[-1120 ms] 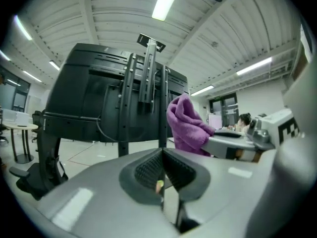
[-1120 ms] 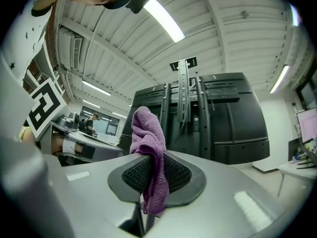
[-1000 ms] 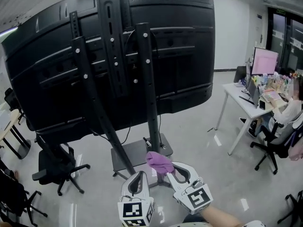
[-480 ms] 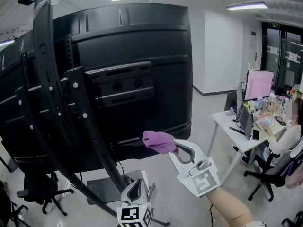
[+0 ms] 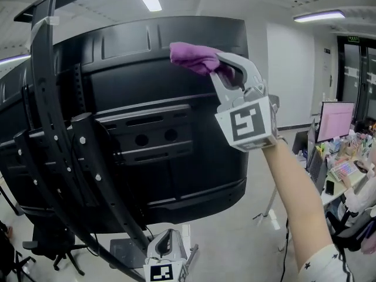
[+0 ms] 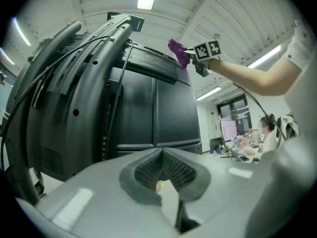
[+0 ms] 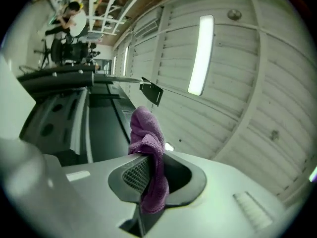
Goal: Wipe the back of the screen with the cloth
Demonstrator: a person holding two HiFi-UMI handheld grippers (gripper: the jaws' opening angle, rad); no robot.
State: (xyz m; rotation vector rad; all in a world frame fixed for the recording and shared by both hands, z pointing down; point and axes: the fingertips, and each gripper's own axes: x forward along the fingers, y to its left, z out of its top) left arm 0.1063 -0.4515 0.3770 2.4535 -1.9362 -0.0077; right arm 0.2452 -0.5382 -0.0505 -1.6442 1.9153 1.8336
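**Purple cloth raised to the top of the screen's back**

Head view: the right gripper (image 5: 218,69), on a raised bare arm, sits at about 1 o'clock. Its jaws are clamped on the purple cloth (image 5: 192,56). The cloth bunches out toward 10 o'clock, over the upper part of the screen (image 5: 176,157) near its top edge. Whether the cloth touches the panel cannot be told. The black stand (image 5: 56,151) curves down the screen's back at 9 o'clock. The left gripper (image 5: 167,244) hangs low at 6 o'clock, well apart from the screen. A desk monitor (image 5: 336,119) glows at 3 o'clock.

Left gripper view: the left gripper (image 6: 161,171) has its jaws pressed together with nothing between them. The screen (image 6: 153,118) fills the centre and the stand (image 6: 74,83) arcs at 9 o'clock. At 1 o'clock the cloth (image 6: 177,51) shows in the right gripper (image 6: 190,56) at the screen's top edge.

Right gripper view: the right gripper (image 7: 146,182) pinches the cloth (image 7: 146,143), which rises in a twisted wad above the jaws. The screen (image 7: 104,128) lies toward 9 o'clock and a ceiling light (image 7: 200,53) at 1 o'clock.
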